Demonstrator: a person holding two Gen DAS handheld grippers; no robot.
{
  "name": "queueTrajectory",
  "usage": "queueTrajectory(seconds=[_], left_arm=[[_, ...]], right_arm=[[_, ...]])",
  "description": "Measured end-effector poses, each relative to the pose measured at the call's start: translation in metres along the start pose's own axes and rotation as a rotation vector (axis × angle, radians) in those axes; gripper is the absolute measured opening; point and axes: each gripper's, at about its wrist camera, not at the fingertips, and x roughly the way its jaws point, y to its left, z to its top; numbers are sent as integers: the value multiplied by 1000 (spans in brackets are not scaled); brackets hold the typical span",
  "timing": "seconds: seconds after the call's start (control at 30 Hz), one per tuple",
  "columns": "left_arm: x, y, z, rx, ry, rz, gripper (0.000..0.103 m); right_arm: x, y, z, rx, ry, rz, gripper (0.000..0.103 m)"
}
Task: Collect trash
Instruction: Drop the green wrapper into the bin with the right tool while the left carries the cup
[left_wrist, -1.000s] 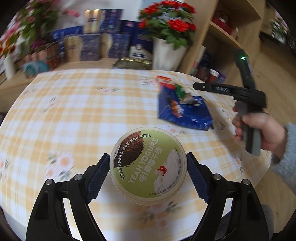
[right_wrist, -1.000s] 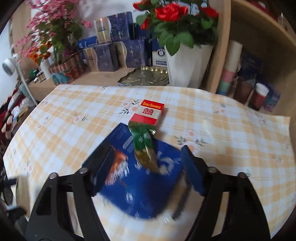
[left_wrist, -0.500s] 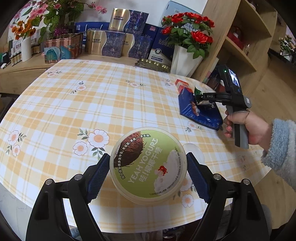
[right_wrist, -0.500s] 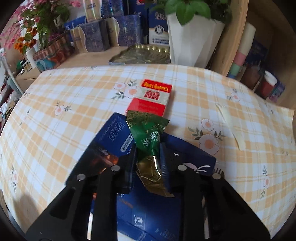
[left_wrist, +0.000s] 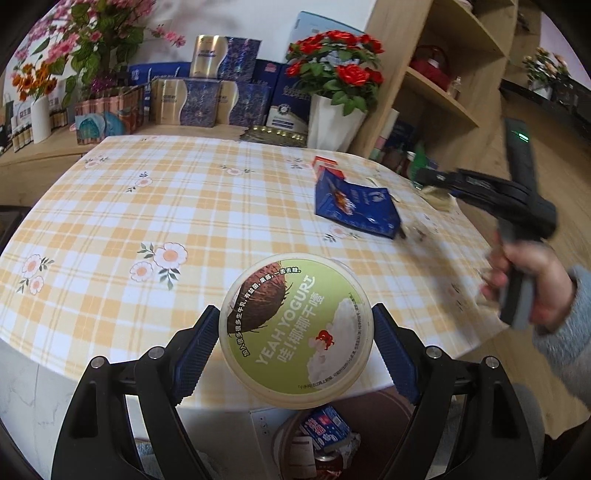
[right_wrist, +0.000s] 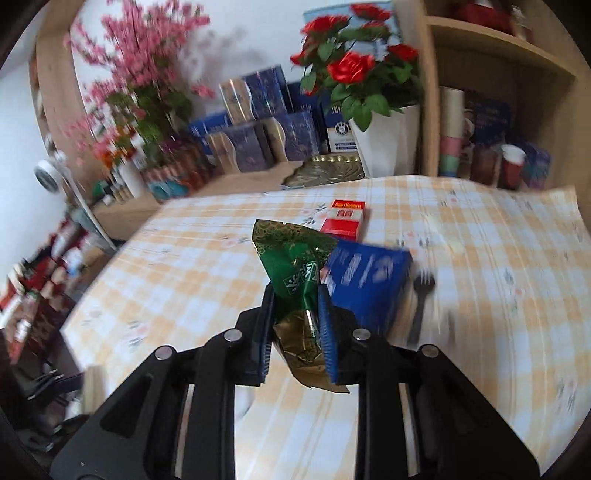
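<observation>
My left gripper (left_wrist: 295, 314) is shut on a round yogurt tub (left_wrist: 295, 332) with a green lid, held at the near edge of the checked table (left_wrist: 184, 206). Below it an open trash bin (left_wrist: 279, 435) holds several scraps. My right gripper (right_wrist: 295, 295) is shut on a green and gold wrapper (right_wrist: 291, 258), lifted just above the table. The left wrist view shows that right gripper (left_wrist: 424, 175) at the far right in a person's hand (left_wrist: 535, 295). A blue packet (right_wrist: 369, 280), a red cigarette box (right_wrist: 345, 219) and a black plastic fork (right_wrist: 419, 306) lie on the table.
A white pot of red roses (left_wrist: 332, 122) and several blue gift boxes (left_wrist: 207, 99) stand behind the table. A wooden shelf unit (left_wrist: 443, 96) with cups rises at the right. Pink flowers (right_wrist: 140, 92) stand at the back left.
The right gripper shut on the green wrapper and lifted it off the blue packet, drawing back to the right. The left gripper pulled back with the tub to the table edge, over the bin.
</observation>
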Motion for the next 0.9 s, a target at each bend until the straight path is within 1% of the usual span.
queueTrajectory(seconds=[0.1, 0.13, 0.27, 0.37, 0.5, 0.6, 0.7, 0.77, 0.9], left_arm=[[-11, -10, -12, 26, 12, -5, 80], [-13, -11, -15, 30, 16, -7, 80], [-30, -21, -28, 45, 29, -15, 80], [-41, -28, -38, 57, 33, -19, 80], [-52, -40, -50, 69, 37, -22, 80], [-58, -45, -55, 55, 33, -31, 80], [-64, -48, -56, 46, 28, -34, 80], [-68, -51, -56, 54, 25, -33, 80], [-73, -56, -57, 64, 20, -34, 80]], right_arm=[[-43, 4, -41, 12, -19, 16, 25], [-50, 5, -52, 12, -16, 14, 25], [-87, 11, -114, 16, 30, -2, 25], [-100, 15, -156, 9, 86, -1, 25], [-100, 27, -201, -19, 168, -7, 25], [-92, 31, -226, 20, 228, 27, 25], [-85, 38, -247, 20, 289, 27, 25], [-82, 41, -250, 6, 308, 20, 25], [-82, 41, -249, 13, 310, -3, 27]])
